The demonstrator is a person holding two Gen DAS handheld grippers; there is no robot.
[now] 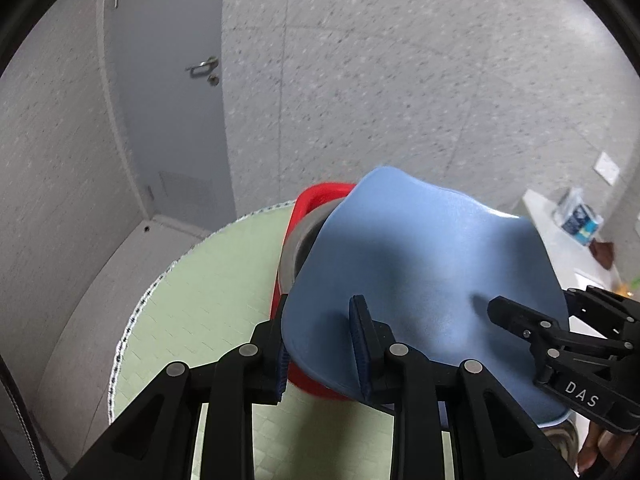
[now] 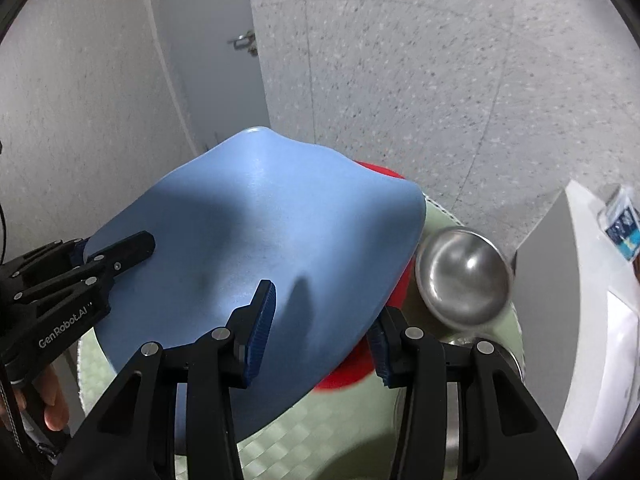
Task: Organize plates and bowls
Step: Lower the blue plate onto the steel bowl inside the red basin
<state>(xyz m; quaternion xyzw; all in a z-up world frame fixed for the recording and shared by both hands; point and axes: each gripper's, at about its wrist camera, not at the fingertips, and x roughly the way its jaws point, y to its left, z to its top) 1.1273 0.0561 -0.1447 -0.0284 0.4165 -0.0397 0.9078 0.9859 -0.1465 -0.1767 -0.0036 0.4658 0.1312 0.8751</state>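
A blue plate (image 1: 420, 280) is held tilted above the table by both grippers. My left gripper (image 1: 324, 344) is shut on its left rim, one finger above and one below. My right gripper (image 2: 320, 324) is shut on its right rim; it also shows in the left wrist view (image 1: 516, 320). The left gripper shows in the right wrist view (image 2: 120, 252). The blue plate fills the middle of the right wrist view (image 2: 260, 240). Under it lie a red plate (image 1: 308, 200) and a steel bowl (image 1: 300, 240). Another steel bowl (image 2: 464, 276) stands right of the red plate (image 2: 396, 292).
A round table with a pale green mat (image 1: 208, 300) holds everything. A white counter (image 2: 580, 280) with a blue packet (image 2: 624, 228) stands to the right. A grey door (image 1: 172, 80) and speckled wall are behind.
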